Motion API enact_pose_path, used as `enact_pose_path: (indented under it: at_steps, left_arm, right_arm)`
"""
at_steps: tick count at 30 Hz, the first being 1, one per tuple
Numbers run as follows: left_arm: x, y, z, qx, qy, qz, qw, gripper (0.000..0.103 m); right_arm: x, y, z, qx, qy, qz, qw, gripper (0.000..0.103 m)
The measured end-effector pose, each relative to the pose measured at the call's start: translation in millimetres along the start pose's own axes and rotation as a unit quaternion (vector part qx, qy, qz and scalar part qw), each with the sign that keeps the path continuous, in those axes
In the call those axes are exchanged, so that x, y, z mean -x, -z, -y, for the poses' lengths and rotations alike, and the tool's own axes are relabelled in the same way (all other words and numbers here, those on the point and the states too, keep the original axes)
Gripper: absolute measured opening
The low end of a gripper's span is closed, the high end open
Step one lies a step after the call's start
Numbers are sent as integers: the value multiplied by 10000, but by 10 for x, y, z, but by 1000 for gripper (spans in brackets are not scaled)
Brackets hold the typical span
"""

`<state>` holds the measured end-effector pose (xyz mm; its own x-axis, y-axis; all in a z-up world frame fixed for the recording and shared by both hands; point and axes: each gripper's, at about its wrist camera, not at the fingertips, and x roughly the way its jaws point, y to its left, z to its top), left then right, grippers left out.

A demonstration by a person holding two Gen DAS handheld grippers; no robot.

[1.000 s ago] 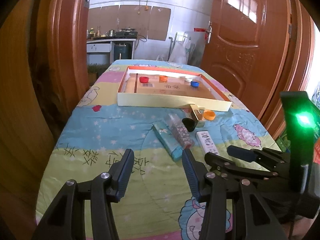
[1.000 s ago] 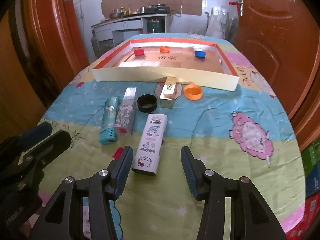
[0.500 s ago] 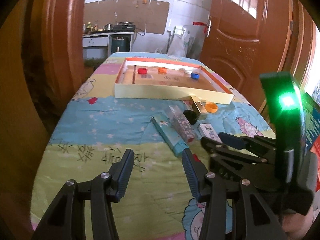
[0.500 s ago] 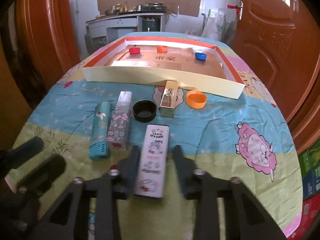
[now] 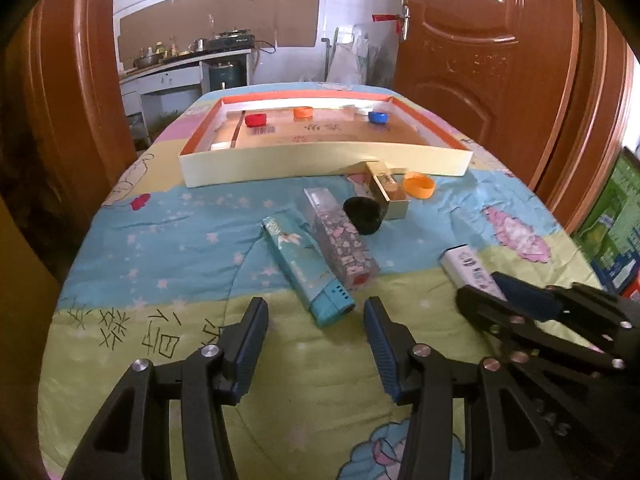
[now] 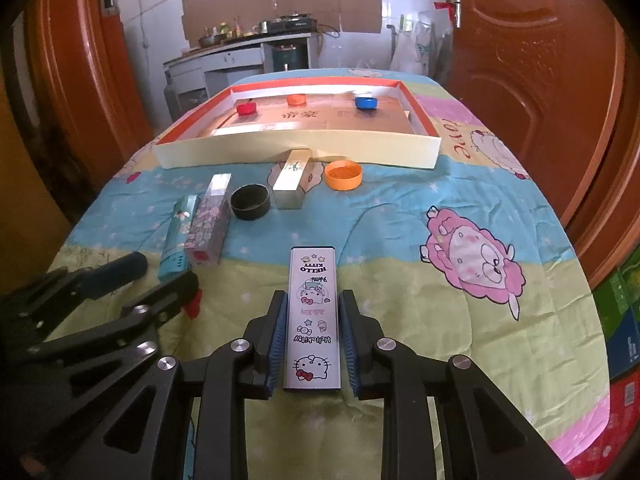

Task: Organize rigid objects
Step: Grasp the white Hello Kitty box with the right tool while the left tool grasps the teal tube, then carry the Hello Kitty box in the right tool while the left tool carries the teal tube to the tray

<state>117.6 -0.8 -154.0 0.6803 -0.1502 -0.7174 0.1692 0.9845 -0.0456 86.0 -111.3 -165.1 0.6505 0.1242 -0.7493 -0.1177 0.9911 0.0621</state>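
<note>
Cartoon-print tabletop (image 6: 400,216): my right gripper (image 6: 313,338) has just clamped the white box (image 6: 313,312); tray (image 6: 296,151) at twelve o'clock awaits. Left gripper (image 5: 316,338) gapes empty.

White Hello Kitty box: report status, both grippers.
Right gripper shut on white Hello Kitty box. Left gripper open, empty, near teal box. Path to tray clear.

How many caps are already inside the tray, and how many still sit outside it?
5 in view. Inside the tray: red cap, orange cap, blue cap. Outside, in front of it: black cap, big orange cap. A white thing behind the blue cap may be another.
</note>
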Motion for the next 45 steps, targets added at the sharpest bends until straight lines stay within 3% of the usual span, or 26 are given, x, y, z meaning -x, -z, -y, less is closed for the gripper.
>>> enact_pose_path:
  at_steps: [11, 20, 23, 24, 25, 27, 45]
  left_arm:
    - [40, -19, -327, 387, -181, 4, 9991, 50]
    - [-279, -301, -161, -47, -441, -152, 9989, 50]
    - [-317, -331, -170, 11, -382, -198, 9991, 49]
    - [-312, -324, -187, 43, -362, -183, 9992, 46]
    - [-303, -313, -202, 49, -381, -158, 9991, 34]
    - [-281, -293, -217, 36, -383, -110, 9992, 22]
    - [65, -233, -272, 259, 20, 217, 9994, 22]
  right_arm:
    - [36, 72, 40, 61, -119, 152, 9998, 26]
    - [37, 94, 32, 130, -133, 213, 9996, 26]
    - [37, 98, 18, 180, -98, 223, 9995, 26]
    - [36, 98, 16, 186, -93, 227, 9995, 26]
    - [36, 96, 17, 184, -94, 227, 9995, 26]
    - [37, 97, 15, 187, -88, 228, 9995, 26]
    - [98, 70, 18, 158, -169, 325, 9992, 26]
